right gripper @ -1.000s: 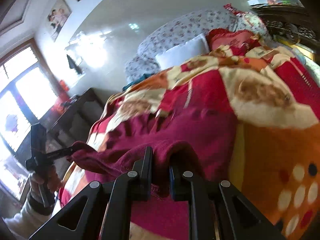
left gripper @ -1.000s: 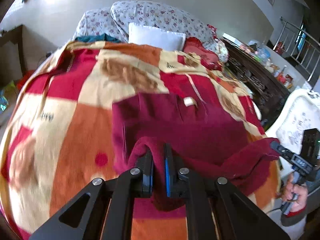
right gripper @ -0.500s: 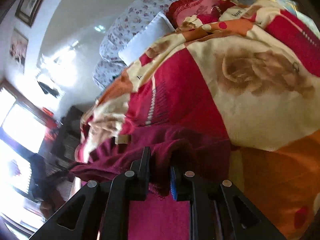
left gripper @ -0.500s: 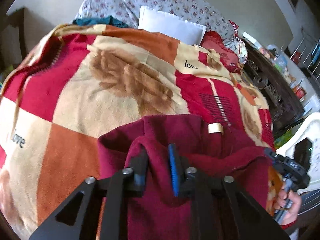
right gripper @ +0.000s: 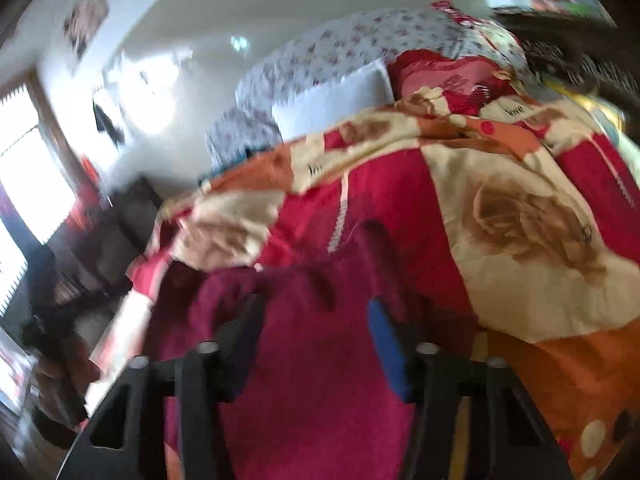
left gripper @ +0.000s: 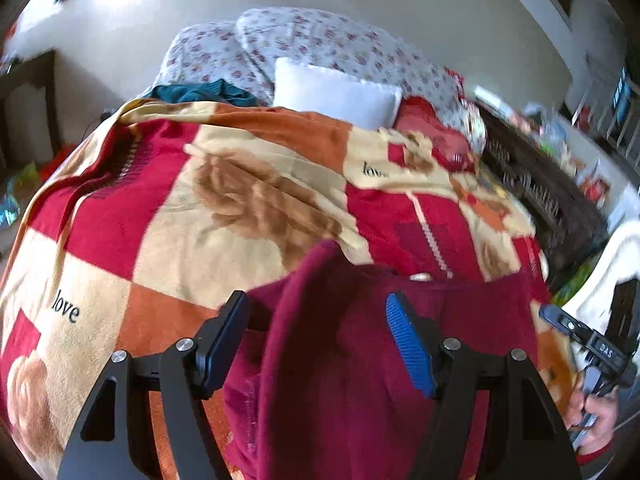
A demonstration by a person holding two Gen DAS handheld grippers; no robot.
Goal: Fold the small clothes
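A: Where is the maroon garment (left gripper: 360, 360) lying relative to the left hand-held gripper (left gripper: 320, 344)?

B: It is lying on the patchwork blanket (left gripper: 180, 240) of the bed, directly under and ahead of that hand-held gripper. Its jaws have just been opening and are standing spread, with a fold of cloth between them that the pads are no longer pressing.

A: And the right hand-held gripper (right gripper: 316, 340)?

B: Its jaws have also just been opening; they are standing apart over the same garment (right gripper: 304, 380), though that view is blurring.

A: Which way is the long axis running?

B: Seemingly from one hand-held gripper to the other, the folded edge facing the pillows (left gripper: 336, 92). Neither hand is looking clearly nearer.
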